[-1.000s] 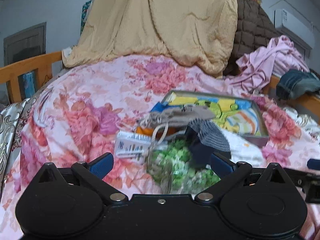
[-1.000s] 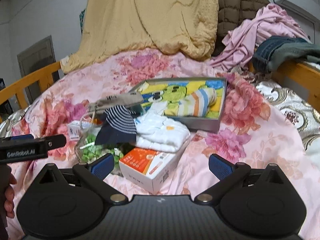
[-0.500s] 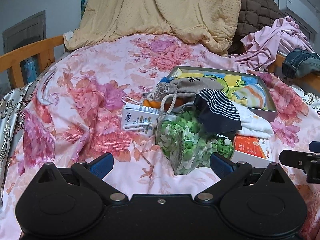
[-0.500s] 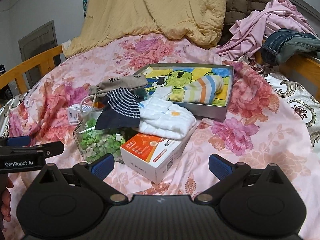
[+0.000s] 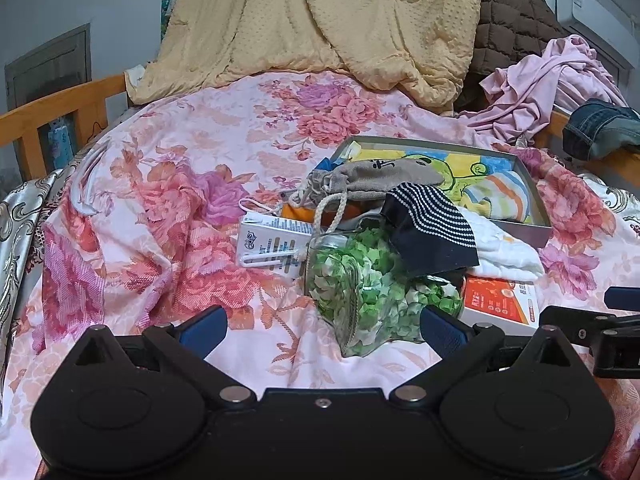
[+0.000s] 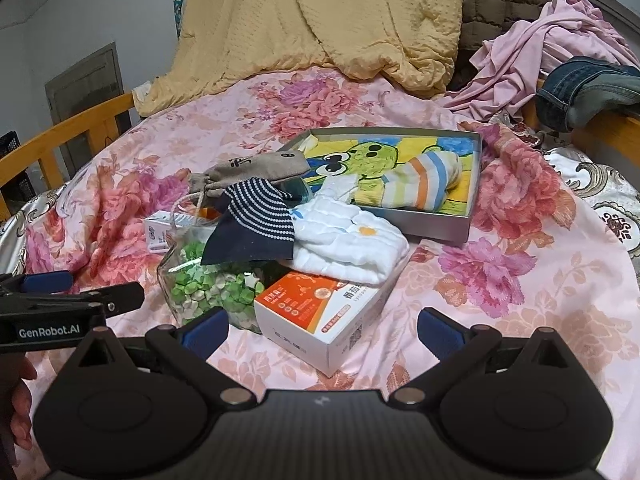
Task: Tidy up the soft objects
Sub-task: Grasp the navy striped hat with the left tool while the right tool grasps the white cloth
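Note:
A pile lies on the floral bed. A navy striped sock [image 6: 256, 224] [image 5: 430, 228] drapes over a glass jar of green paper stars [image 6: 208, 284] [image 5: 372, 284]. A white quilted cloth [image 6: 348, 244] rests on an orange and white box [image 6: 324, 312]. A grey drawstring pouch [image 6: 256, 170] [image 5: 372, 178] lies behind. A striped sock [image 6: 420, 186] lies in a shallow cartoon-printed box [image 6: 472, 184] [image 5: 532, 196]. My left gripper [image 5: 322, 324] is open and empty just before the jar. My right gripper [image 6: 322, 326] is open and empty just before the orange box.
A white carton [image 5: 272, 244] lies left of the jar. A yellow quilt [image 5: 320, 28], brown quilt, pink clothes [image 6: 548, 44] and jeans [image 6: 588, 92] are heaped at the back. Wooden bed rails [image 5: 52, 120] run along both sides.
Both grippers have drawn back a little from the pile and risen, so the jar and boxes sit farther ahead. Nothing has been taken hold of.

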{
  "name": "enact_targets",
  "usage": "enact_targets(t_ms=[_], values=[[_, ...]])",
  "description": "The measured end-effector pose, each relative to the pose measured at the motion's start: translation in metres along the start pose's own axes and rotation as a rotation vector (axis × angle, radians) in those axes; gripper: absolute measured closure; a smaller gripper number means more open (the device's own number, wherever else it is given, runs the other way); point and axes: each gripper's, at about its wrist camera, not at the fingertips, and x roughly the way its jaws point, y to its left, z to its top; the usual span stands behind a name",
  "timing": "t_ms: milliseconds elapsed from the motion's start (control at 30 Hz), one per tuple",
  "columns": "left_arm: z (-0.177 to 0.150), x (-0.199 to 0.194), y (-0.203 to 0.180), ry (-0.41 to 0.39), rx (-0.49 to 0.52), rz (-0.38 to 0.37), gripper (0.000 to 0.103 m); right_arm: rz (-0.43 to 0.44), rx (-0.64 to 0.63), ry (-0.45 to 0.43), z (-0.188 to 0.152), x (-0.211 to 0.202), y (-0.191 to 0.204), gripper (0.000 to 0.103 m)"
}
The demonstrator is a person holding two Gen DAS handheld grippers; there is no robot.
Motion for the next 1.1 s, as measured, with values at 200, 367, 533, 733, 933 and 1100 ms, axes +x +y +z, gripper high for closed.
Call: enact_targets(t_ms=[200, 367, 533, 733, 933, 1100], values=[[0.003, 0.002, -0.001, 0.000, -0.017, 0.009, 0.001, 0.000, 0.009, -0.009, 0.002, -0.001, 0.000, 0.001], [0.008, 0.003, -0.004, -0.002, 0.007, 0.003, 0.001, -0.002, 0.006, -0.021, 0.004, -0.008, 0.002, 0.001], [0.015, 0.005, -0.012, -0.031, 0.056, -0.021, 0.001, -0.007, 0.041, -0.027, 0.009, -0.007, -0.007, 0.001], [0.027, 0.008, -0.026, -0.070, 0.201, -0.088, 0.001, -0.033, 0.037, -0.080, 0.030, 0.008, -0.025, 0.001], [0.036, 0.023, -0.034, -0.061, 0.285, -0.155, 0.001, -0.032, 0.047, -0.098, 0.047, 0.042, -0.051, 0.001], [0.048, 0.043, -0.043, -0.063, 0.333, -0.224, 0.001, 0.000, 0.061, -0.101, 0.049, 0.064, -0.066, 0.001]])
